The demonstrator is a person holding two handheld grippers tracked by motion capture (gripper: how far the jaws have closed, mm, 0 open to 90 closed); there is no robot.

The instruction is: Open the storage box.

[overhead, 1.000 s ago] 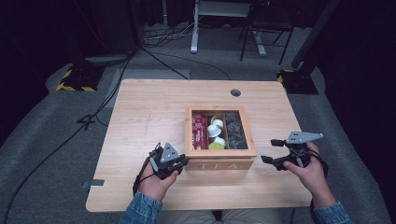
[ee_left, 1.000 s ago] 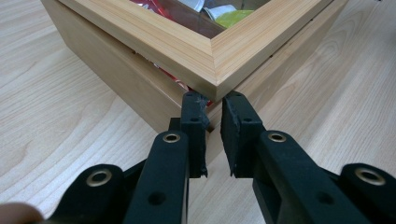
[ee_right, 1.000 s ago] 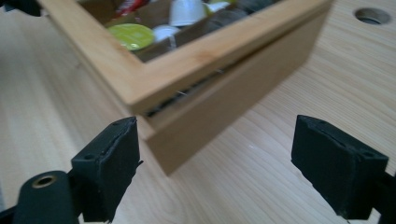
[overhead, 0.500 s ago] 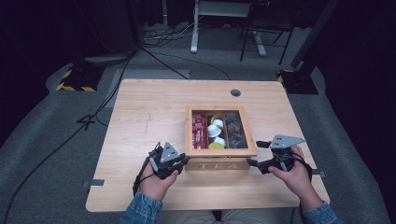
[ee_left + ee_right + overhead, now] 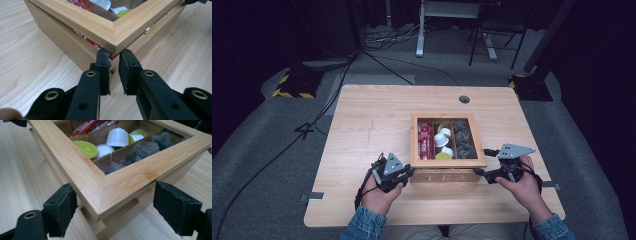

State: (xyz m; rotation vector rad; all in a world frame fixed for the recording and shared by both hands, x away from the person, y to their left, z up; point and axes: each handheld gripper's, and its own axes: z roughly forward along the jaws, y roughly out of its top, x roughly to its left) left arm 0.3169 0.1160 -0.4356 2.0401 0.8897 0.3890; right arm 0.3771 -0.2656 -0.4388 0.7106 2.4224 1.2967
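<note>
High view. A wooden tea box (image 5: 447, 172) sits on the light wooden table (image 5: 362, 125), right of centre and near the person's edge; the word TEA is cut into its front wall. The framed glass lid (image 5: 417, 142) lies over three compartments: red sachets (image 5: 425, 140) at 9 o'clock, white and green capsules (image 5: 443, 142) in the middle, dark tea bags (image 5: 463, 140) at 3 o'clock. The left gripper (image 5: 404, 174), held in the left hand (image 5: 377, 192), meets the box's front-left corner, at about 8 o'clock from the box's centre. The right gripper (image 5: 479, 172), held in the right hand (image 5: 524, 187), sits at the front-right corner, at about 4 o'clock. A round cable hole (image 5: 464, 99) lies in the table at 12 o'clock from the box.

Left gripper view. The left gripper (image 5: 114, 53) has its jaws nearly together, a narrow gap left between them, their tips tucked just under the lid (image 5: 110, 27) corner, which stands raised off the box (image 5: 62, 45) wall; nothing is pinched between them. A red sachet (image 5: 105, 51) shows through the slit.

Right gripper view. The right gripper (image 5: 112, 210) has its jaws spread wide, one on each side of the box (image 5: 120, 220) corner, both clear of the wood. The lid (image 5: 125, 182) corner overhangs between them. Under the glass lie capsules (image 5: 117, 137) and tea bags (image 5: 142, 148).
</note>
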